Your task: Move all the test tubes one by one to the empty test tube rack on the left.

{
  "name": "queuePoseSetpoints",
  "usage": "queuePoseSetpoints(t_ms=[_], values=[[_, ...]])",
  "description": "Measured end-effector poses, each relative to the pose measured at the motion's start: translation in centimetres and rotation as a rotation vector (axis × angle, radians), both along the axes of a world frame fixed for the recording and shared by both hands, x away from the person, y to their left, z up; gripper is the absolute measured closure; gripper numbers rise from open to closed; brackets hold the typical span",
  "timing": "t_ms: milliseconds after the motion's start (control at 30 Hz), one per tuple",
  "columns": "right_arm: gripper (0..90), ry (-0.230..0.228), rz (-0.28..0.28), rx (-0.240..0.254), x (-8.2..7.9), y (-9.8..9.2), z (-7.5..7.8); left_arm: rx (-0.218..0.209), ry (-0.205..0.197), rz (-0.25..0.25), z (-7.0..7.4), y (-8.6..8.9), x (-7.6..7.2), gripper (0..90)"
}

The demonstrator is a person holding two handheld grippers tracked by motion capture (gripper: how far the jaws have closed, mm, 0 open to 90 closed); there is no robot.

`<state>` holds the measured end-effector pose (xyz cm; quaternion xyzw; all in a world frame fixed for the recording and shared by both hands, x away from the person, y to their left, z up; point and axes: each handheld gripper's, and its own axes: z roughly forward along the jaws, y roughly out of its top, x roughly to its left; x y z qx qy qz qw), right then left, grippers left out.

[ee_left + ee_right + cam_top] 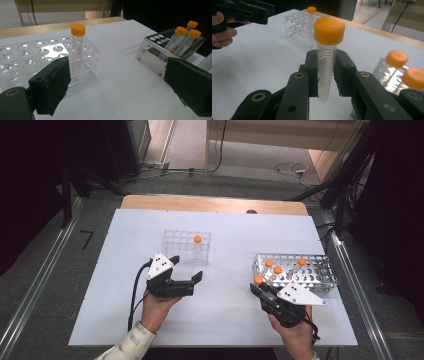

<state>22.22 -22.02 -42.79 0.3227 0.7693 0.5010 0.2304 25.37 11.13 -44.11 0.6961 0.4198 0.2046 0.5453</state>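
**Mia:** What was the right claw [327,75] doing?

**Ben:** It was pinching a clear tube [325,65] with an orange cap. Its two black jaws pressed on the tube from both sides. The tube stood almost straight up, and its cap stuck out above the jaws.

**Mia:** Where was that tube on the tabletop [225,310]?

**Ben:** From the high view, the tube's orange cap [258,279] sat at the tip of the right claw [256,287], just beside the near left corner of the metal rack [320,270]. The rack stood on the right side of the white tabletop.

**Mia:** Was anything in the metal rack?

**Ben:** Yes, three more tubes [277,270] with orange caps. They leaned a bit in their holes.

**Mia:** And the left claw [187,267]?

**Ben:** It was spread wide, with nothing between its jaws. It was just in front of the clear plastic rack [175,242], near the middle of the tabletop.

**Mia:** Did the clear rack hold something?

**Ben:** One tube [77,43] with an orange cap. It stood straight up in a hole near the rack's right end. The other holes I could see had nothing in them.

**Mia:** Were the two racks close?

**Ben:** No, they stood well apart.
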Motion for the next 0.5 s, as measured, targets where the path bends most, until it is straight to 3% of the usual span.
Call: queuePoseSetpoints(t_ms=[500], values=[[72.2, 0.007, 0.074, -0.060, 2.6, 5.6, -1.5, -0.024, -0.030, -0.072, 1.3, -2.0, -0.5, 11.9]])
